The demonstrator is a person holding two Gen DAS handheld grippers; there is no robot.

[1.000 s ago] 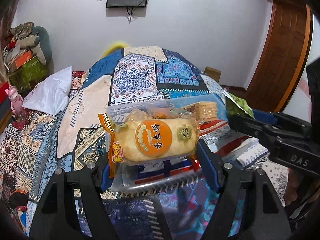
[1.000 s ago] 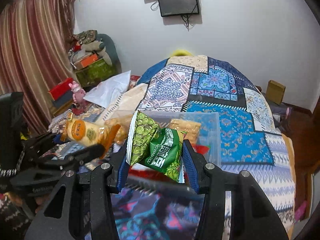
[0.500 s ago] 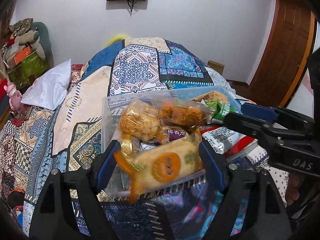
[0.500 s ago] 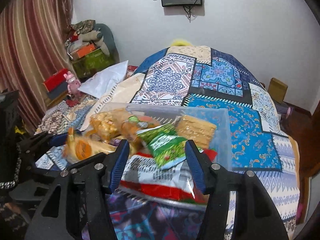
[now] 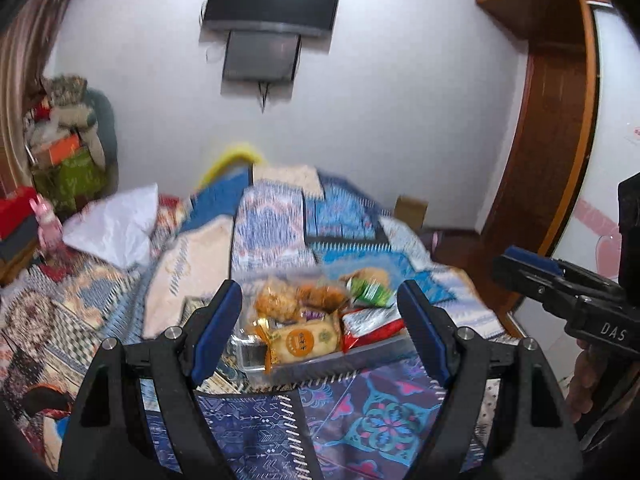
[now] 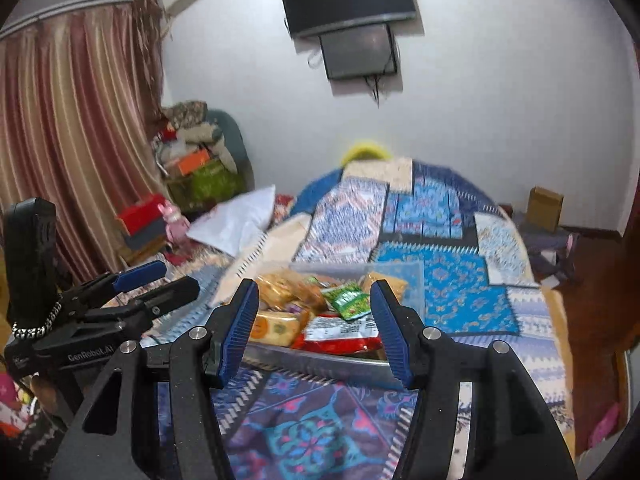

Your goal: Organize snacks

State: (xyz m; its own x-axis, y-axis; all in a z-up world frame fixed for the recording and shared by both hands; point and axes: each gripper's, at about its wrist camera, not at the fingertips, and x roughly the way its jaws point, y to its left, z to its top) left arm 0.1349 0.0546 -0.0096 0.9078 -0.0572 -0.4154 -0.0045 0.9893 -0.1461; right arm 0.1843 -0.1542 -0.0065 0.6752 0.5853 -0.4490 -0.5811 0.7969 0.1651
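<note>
A clear plastic bin (image 5: 320, 366) (image 6: 320, 360) sits on the patchwork bed, filled with snacks. The orange rice-cracker pack (image 5: 302, 340) (image 6: 276, 326) lies at its near left. The green pea packet (image 5: 370, 292) (image 6: 349, 300) lies on top of a red bag (image 5: 372, 326) (image 6: 344, 334). My left gripper (image 5: 320, 334) is open and empty, pulled back above the bin's near edge. My right gripper (image 6: 314, 328) is open and empty, also back from the bin. Each gripper shows at the side of the other's view.
The quilt-covered bed (image 6: 452, 292) stretches toward the far wall. A white pillow (image 5: 114, 226) lies at left. Boxes and toys are piled at the far left (image 6: 192, 172). A wooden door frame (image 5: 536, 184) stands at right. A TV (image 6: 344, 0) hangs on the wall.
Both grippers opened and released their packs into the bin, then drew back and up away from it. The cracker pack and green packet now rest inside.
</note>
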